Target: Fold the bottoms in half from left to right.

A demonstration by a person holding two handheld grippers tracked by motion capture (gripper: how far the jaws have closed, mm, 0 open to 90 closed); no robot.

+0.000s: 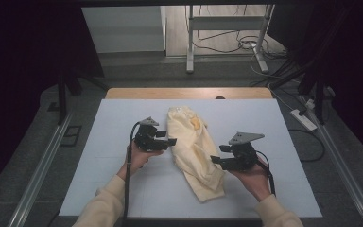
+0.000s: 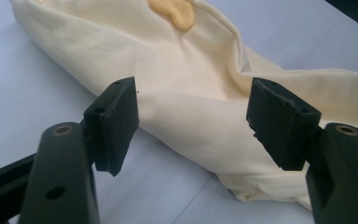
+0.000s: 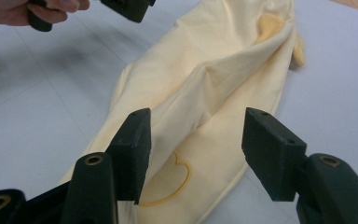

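A pale yellow garment (image 1: 194, 149) lies bunched lengthwise in the middle of the white table mat (image 1: 123, 113); a darker yellow patch (image 2: 173, 11) sits near its far end and a stitched heart outline (image 3: 175, 184) near its near end. My left gripper (image 1: 171, 140) is at the garment's left edge, open, its jaws straddling the cloth (image 2: 191, 93) without closing on it. My right gripper (image 1: 216, 161) is at the garment's right side, open, hovering over the lower part (image 3: 205, 116). The left gripper (image 3: 128, 7) also appears at the top of the right gripper view.
The mat covers a wooden table whose far edge (image 1: 189, 92) shows at the back. Beyond it stand a metal frame's legs (image 1: 189, 45) and loose cables (image 1: 236, 42). A power strip (image 1: 303, 119) lies on the floor at the right. Bare mat surrounds the garment.
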